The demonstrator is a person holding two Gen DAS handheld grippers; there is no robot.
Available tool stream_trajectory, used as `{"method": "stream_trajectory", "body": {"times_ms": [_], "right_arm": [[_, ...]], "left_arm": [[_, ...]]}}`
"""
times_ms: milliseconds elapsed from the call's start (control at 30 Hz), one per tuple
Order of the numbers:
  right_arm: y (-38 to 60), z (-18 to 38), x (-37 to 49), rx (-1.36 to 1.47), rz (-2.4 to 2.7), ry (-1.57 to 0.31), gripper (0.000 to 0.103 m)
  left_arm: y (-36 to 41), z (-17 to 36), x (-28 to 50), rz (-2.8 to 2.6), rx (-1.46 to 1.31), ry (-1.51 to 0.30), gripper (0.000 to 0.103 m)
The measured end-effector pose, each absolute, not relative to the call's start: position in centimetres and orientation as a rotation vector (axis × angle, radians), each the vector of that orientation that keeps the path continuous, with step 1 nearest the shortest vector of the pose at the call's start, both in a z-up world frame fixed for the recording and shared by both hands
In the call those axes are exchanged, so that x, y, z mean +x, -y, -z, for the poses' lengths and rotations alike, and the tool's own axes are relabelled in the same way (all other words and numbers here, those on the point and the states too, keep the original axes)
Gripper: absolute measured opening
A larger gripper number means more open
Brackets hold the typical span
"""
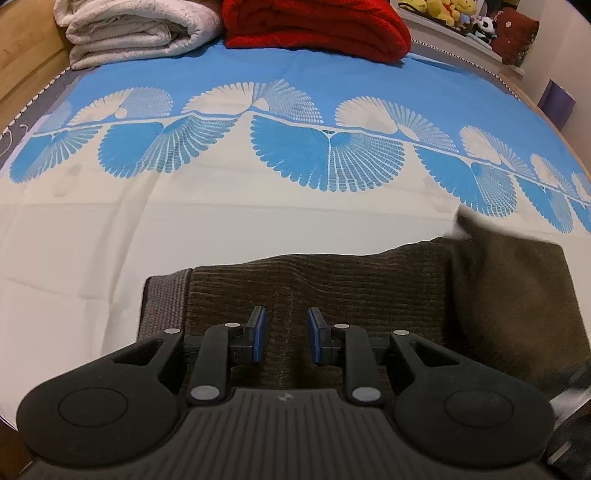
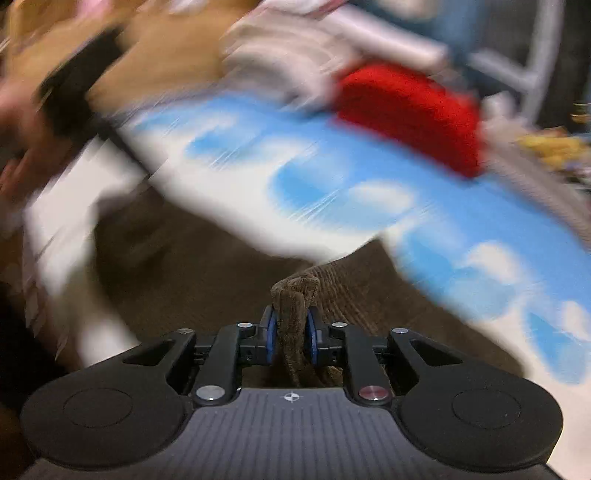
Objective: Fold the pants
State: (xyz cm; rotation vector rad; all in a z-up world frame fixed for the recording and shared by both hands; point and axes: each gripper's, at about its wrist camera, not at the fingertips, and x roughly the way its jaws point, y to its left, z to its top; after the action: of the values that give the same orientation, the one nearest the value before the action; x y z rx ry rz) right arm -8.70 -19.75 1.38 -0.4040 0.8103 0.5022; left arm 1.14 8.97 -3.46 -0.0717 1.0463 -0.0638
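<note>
The brown corduroy pants (image 1: 332, 291) lie on the bed sheet (image 1: 92, 240), at its near edge, well apart from the folded red blanket (image 1: 317, 29) and the white blanket (image 1: 136, 33) stacked at the far end. In the left wrist view their long axis runs crosswise to the fingers, with a ribbed grey band, seemingly the waistband (image 1: 164, 306), at the left end and a raised, blurred flap of cloth at the right end.

The left gripper (image 1: 283, 338) hovers directly over the middle of the pants, close to the waistband end. Its blue pads (image 1: 258, 338) stand apart with bare corduroy showing between them; they hold nothing. Whether they touch the cloth cannot be told.

The right gripper (image 2: 291, 338) has its pads pressed together on a bunched pinch of the same pants (image 2: 295, 295), which rises in a knot just past the fingertips. From there the cloth trails away to the left and downward toward the sheet (image 2: 480, 229). The right wrist view is heavily smeared, so this hand is judged to be in fast motion, carrying its end over the rest.

The fold turns on that crosswise layout: the lifted end probably has to travel along the long axis toward the waistband, and the left gripper, being nearer the waistband, is placed to pin or receive it.
</note>
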Motion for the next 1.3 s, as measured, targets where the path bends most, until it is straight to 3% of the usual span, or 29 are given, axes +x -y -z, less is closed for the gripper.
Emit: {"method": "stream_trajectory", "body": {"times_ms": [100, 233, 367, 500, 667, 800, 967, 1133, 1233, 1300], "right_arm": [[19.4, 2.0, -8.7, -0.413, -0.583, -1.001, 0.023], [21.3, 0.2, -8.7, -0.336, -0.556, -0.958, 0.034], [24.1, 0.0, -7.9, -0.285, -0.437, -0.972, 0.035], [25.5, 4.5, -8.0, -0.43, -0.36, -1.207, 0.036], [28.5, 0.3, -8.4, -0.175, -0.376, -1.087, 0.035], [32.0, -1.0, -8.9, -0.126, -0.173, -1.011, 0.038], [38.2, 1.4, -9.0, -0.033, 0.124, -1.173, 0.042], [40.3, 1.5, -10.0, 0.05, 0.134, -1.179, 0.043], [41.7, 1.5, -10.4, 0.12, 0.157, -1.188, 0.052], [42.5, 1.6, -10.4, 0.163, 0.16, -1.195, 0.053]], "left_arm": [[-8.2, 3.5, 1.4, 0.089, -0.092, -1.052, 0.035], [-6.8, 3.8, 2.0, 0.128, -0.112, -1.068, 0.036], [-5.0, 4.4, 2.8, 0.178, -0.173, -1.101, 0.036], [-2.3, 4.7, 3.7, 0.217, -0.179, -1.119, 0.036], [0.8, 5.3, 5.2, 0.277, -0.225, -1.126, 0.036], [2.8, 6.9, 7.2, 0.305, -0.329, -1.142, 0.036], [4.4, 9.5, 9.6, 0.317, -0.456, -1.157, 0.051], [6.2, 11.2, 11.3, 0.308, -0.458, -1.185, 0.055], [7.5, 12.1, 11.6, 0.3, -0.39, -1.221, 0.051], [8.2, 11.6, 11.3, 0.31, -0.306, -1.198, 0.034]]}}
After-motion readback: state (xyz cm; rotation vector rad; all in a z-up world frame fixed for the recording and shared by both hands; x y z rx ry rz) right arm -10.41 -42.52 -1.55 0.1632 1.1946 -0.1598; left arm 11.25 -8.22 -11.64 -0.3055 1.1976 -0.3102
